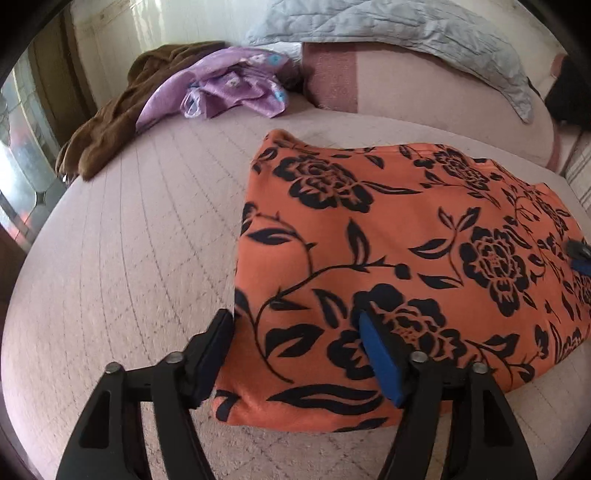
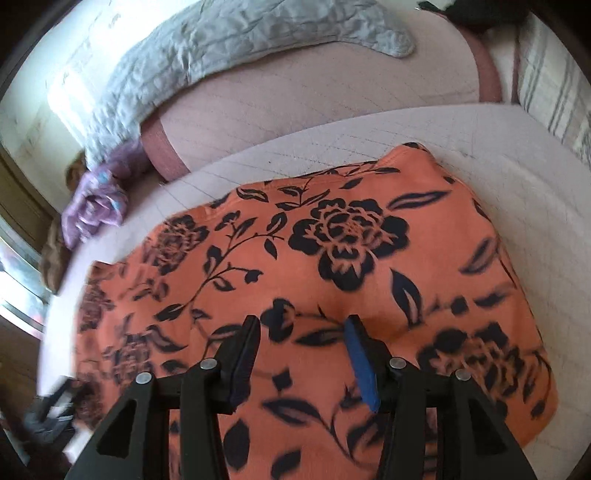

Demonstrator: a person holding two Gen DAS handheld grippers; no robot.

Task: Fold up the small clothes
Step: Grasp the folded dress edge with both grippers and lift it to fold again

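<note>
An orange cloth with black flowers (image 1: 369, 221) lies folded flat on the pink quilted bed (image 1: 129, 240). My left gripper (image 1: 295, 317) stands open across the cloth's near left corner, one finger at the cloth's left edge, the blue-padded finger (image 1: 380, 362) resting on top. In the right wrist view the same cloth (image 2: 332, 258) fills the middle. My right gripper (image 2: 303, 321) hovers over its near part with the fingers apart and the fabric slightly puckered between them. The right gripper's tip (image 1: 578, 254) also shows at the cloth's right side.
A purple garment (image 1: 229, 85) and a brown one (image 1: 110, 118) lie heaped at the bed's far left. A pink pillow (image 1: 406, 88) with a grey quilt (image 1: 406, 29) over it lines the far side. A window is at the left.
</note>
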